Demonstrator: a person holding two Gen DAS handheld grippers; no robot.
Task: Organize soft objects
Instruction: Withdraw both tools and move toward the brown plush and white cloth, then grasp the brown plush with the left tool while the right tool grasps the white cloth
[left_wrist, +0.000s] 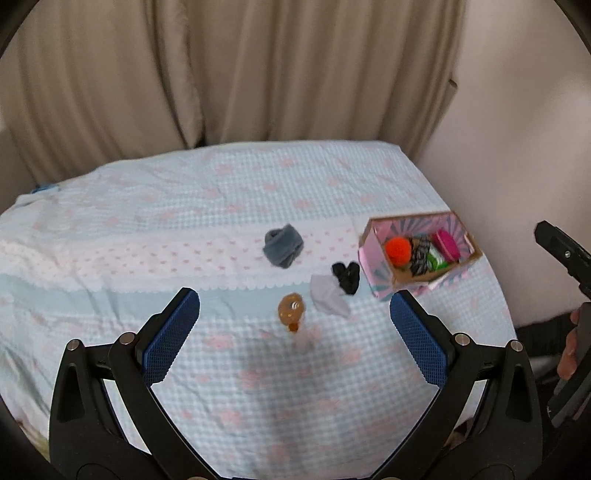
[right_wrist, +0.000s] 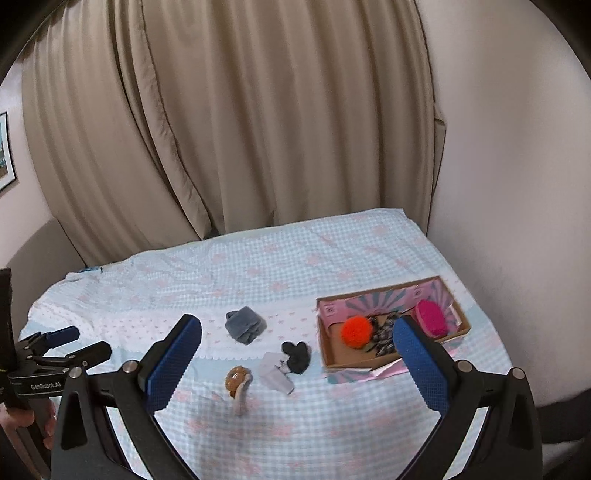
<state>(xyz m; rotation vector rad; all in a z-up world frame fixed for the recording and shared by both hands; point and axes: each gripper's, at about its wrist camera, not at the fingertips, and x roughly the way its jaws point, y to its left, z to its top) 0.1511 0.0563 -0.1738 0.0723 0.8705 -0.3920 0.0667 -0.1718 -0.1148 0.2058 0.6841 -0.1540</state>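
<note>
Both grippers hanging w/ jaws spread, nothing gripped: left gripper (left_wrist: 294, 317), right gripper (right_wrist: 297, 341). Grey sock (left_wrist: 283, 245), black piece (left_wrist: 346, 277), white cloth (left_wrist: 328, 299) lying ahead betw. jaws; box (left_wrist: 376, 271) just past right jaw.

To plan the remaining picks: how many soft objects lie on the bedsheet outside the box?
4: grey cloth farthest back, black scrunchie beside the box, white cloth touching it, brown toy nearest. None seems hidden.

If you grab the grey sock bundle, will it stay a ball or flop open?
The grey sock bundle looks soft and loosely rolled, so it would probably squash and sag. It lies lumpy on the bedspread, so it likely won't roll. Probably light.
</note>
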